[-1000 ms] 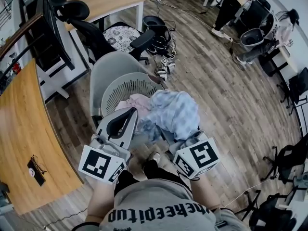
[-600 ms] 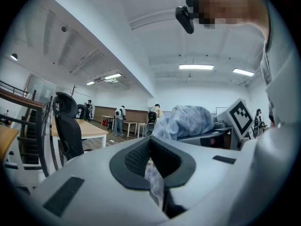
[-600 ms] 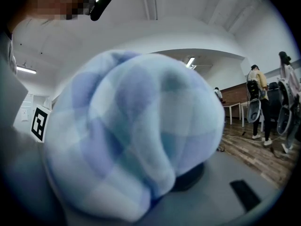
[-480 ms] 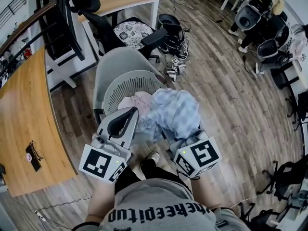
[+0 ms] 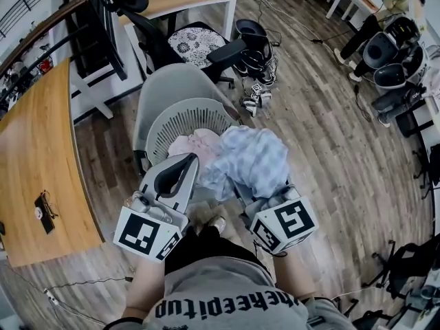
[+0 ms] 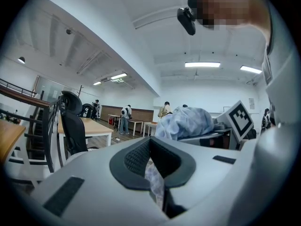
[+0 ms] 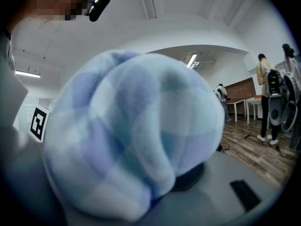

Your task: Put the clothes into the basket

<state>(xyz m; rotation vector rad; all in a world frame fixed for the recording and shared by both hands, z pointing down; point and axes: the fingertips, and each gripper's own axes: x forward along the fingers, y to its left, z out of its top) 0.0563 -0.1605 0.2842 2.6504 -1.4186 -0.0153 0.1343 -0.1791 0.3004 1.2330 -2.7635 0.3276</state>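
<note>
The blue checked cloth [image 5: 251, 158] is bunched in the air over the near right rim of the basket [image 5: 180, 119], partly overhanging its inside. The right gripper [image 5: 265, 205] is below that rim, on the person's side, and grasps the cloth from beneath. In the right gripper view the bundle swells up between the jaws and fills most of the picture, with only the lower jaw's grey face showing under it.

The left gripper [image 5: 185, 167] is at the near left of the basket, its tip at the rim and close to the dark lower edge of the cloth. Its jaws are clenched, and a thin strip of pale blue fabric is pinched in the gap between them.

A pink cloth [image 5: 191, 146] lies inside the basket, against its near wall and touching the blue cloth. The basket's perforated far wall is bare.

A grey chair [image 5: 168, 84] is just behind the basket. A black chair [image 5: 199, 43] with a patterned seat is farther behind it. A wooden desk [image 5: 38, 157] lies well to the left of the basket
</note>
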